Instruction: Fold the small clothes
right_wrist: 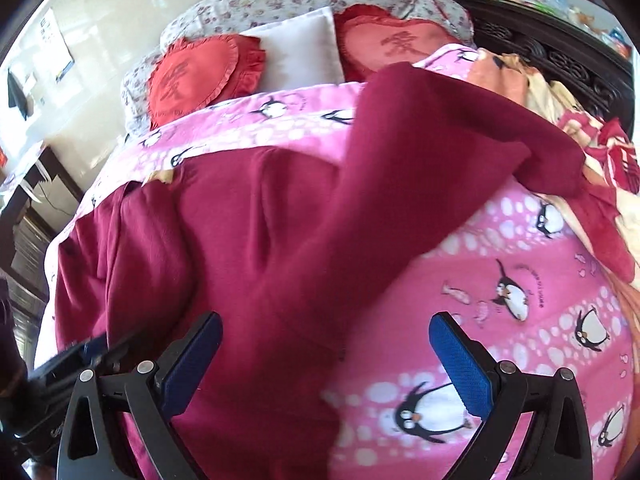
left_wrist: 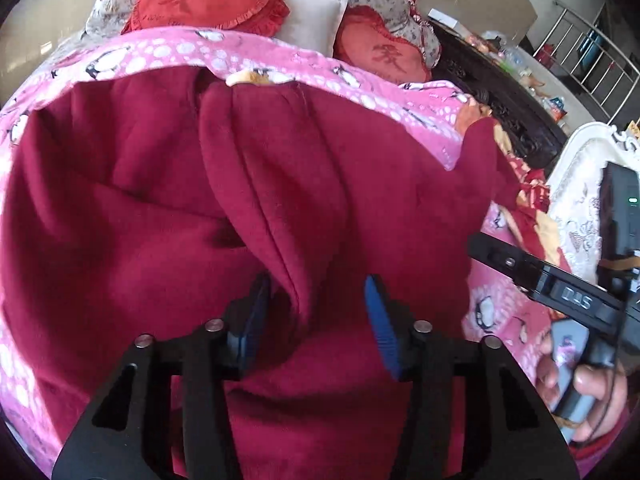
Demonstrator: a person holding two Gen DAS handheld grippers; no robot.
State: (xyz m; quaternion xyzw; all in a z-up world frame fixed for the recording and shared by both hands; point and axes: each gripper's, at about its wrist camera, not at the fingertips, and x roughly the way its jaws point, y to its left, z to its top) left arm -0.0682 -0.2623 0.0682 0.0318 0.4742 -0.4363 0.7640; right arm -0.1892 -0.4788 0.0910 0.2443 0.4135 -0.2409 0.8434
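Bare penguin blanket right of garment, heart cushions beyond

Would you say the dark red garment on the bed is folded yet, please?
Not folded: the dark red garment lies spread and rumpled on the pink penguin blanket, one part trailing off to the right.

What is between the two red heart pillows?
A white pillow sits between the left heart pillow and the right heart pillow. Both views show it.
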